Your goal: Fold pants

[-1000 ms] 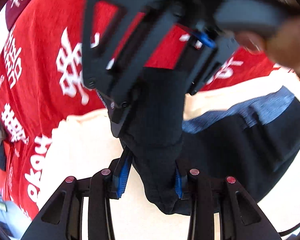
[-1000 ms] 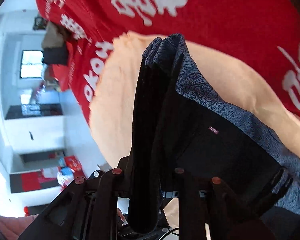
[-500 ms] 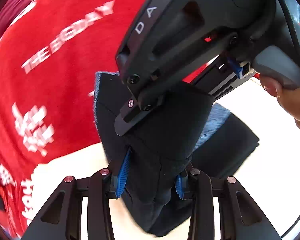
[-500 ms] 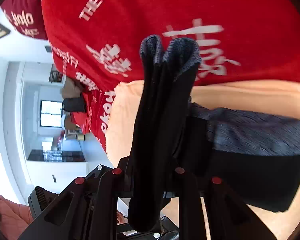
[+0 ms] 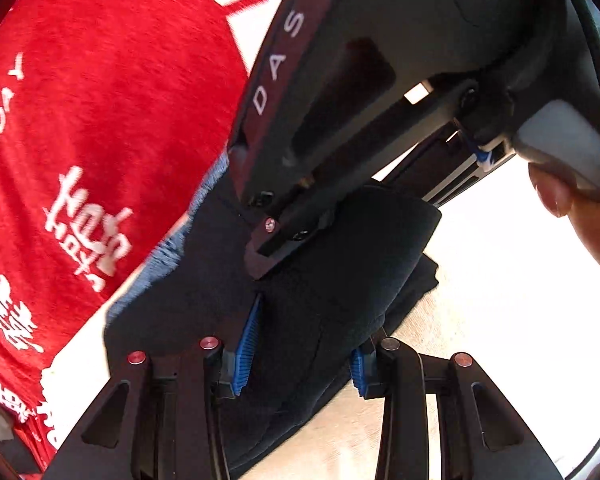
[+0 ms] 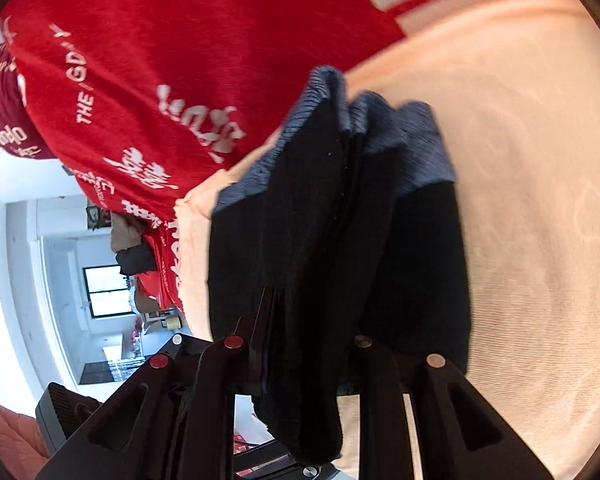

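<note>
Jaws of both the left gripper (image 5: 300,344) and the right gripper (image 6: 300,344) pinch bunched folds of the black pants (image 6: 416,264), likely to carry one end over the part lying on the cream cloth (image 6: 540,160) beside a red printed blanket (image 6: 180,40).

Red cloth with white lettering (image 5: 112,92) | cream cloth surface (image 6: 540,200) | window in white room (image 6: 108,292)
</note>
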Demonstrator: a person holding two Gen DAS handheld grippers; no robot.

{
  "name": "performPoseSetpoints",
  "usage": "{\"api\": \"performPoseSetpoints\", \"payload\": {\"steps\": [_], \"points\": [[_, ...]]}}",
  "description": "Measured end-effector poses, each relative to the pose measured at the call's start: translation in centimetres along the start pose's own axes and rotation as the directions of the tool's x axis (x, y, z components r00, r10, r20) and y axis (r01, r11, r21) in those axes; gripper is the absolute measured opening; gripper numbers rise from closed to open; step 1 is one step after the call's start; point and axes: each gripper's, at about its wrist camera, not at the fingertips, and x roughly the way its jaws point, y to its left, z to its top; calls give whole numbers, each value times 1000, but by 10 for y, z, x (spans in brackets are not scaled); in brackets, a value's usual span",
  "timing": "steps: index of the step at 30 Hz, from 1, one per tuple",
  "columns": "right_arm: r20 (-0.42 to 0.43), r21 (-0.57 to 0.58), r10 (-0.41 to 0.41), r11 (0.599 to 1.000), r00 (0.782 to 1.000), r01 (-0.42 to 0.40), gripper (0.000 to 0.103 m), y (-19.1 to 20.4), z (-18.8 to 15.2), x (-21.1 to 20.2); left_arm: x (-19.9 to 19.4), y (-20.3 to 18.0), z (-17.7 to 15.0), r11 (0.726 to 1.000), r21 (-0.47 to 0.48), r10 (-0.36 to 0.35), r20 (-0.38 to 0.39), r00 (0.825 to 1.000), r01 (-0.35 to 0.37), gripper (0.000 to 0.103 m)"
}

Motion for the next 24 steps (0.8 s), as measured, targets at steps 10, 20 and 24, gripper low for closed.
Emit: {"api": "performPoseSetpoints", "payload": {"steps": [10, 20, 24], "points": [[19, -29, -79, 996, 997, 80, 30, -7, -9, 7, -14, 22, -23, 997, -60, -50, -43, 998, 47, 84], [119, -143, -460, 869, 880, 474, 54, 20, -35, -14, -28, 107, -65, 955, -293, 9, -120, 993, -44, 84], [133, -105, -493, 856, 860, 507, 54, 16, -51, -25, -15, 142, -85, 915, -398, 2, -177, 984, -73, 84]]}}
